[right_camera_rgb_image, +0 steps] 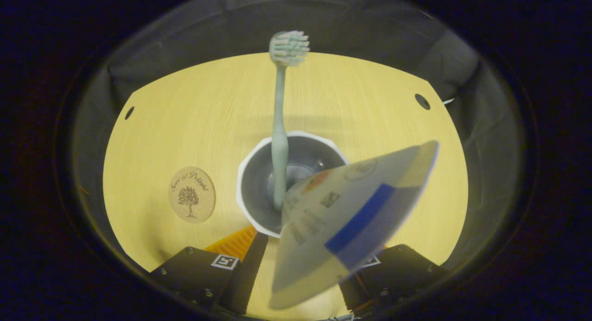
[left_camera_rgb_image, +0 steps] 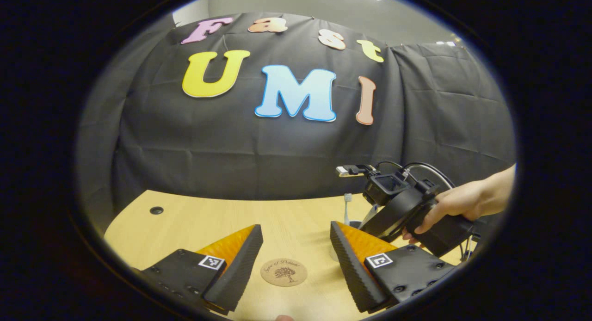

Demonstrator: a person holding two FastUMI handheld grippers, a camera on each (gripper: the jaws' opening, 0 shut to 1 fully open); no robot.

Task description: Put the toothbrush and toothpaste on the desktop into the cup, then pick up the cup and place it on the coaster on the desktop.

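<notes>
Toothbrush: a pale green plastic toothbrush (right_camera_rgb_image: 279, 140) stands in the cup at frame centre of the right gripper view, handle down, bristles toward the top of the frame.
Cup: a white faceted cup with a grey inside (right_camera_rgb_image: 259, 182) sits on the surface, centre of that view, well apart from the coaster.
Toothpaste: a white squeeze tube of toothpaste with a blue band (right_camera_rgb_image: 342, 219) hangs over the cup mouth, lower right of centre, flat crimped end toward the camera, blurred.
Right hand-held gripper: the right hand-held gripper (right_camera_rgb_image: 300, 265) sits at the bottom of its view; the tube hides the fingertips, so whether they press on it I cannot tell.
Left hand-held gripper: the left hand-held gripper (left_camera_rgb_image: 296, 261) is spread wide with nothing between its fingers, above the coaster.
Coaster: a round cork coaster printed with a tree (left_camera_rgb_image: 284, 272) lies bare at bottom centre of the left gripper view.
Handling: the tube looks soft and light, likely to buckle; the cup looks rigid, smooth and possibly top-heavy once loaded, so taking its wall low down seems safest.
Surface: a pale wood-grain surface (right_camera_rgb_image: 351, 99) with dark cable holes near its corners.
Room: black cloth behind; a person's hand (left_camera_rgb_image: 455, 207) holds the other gripper at right.
</notes>
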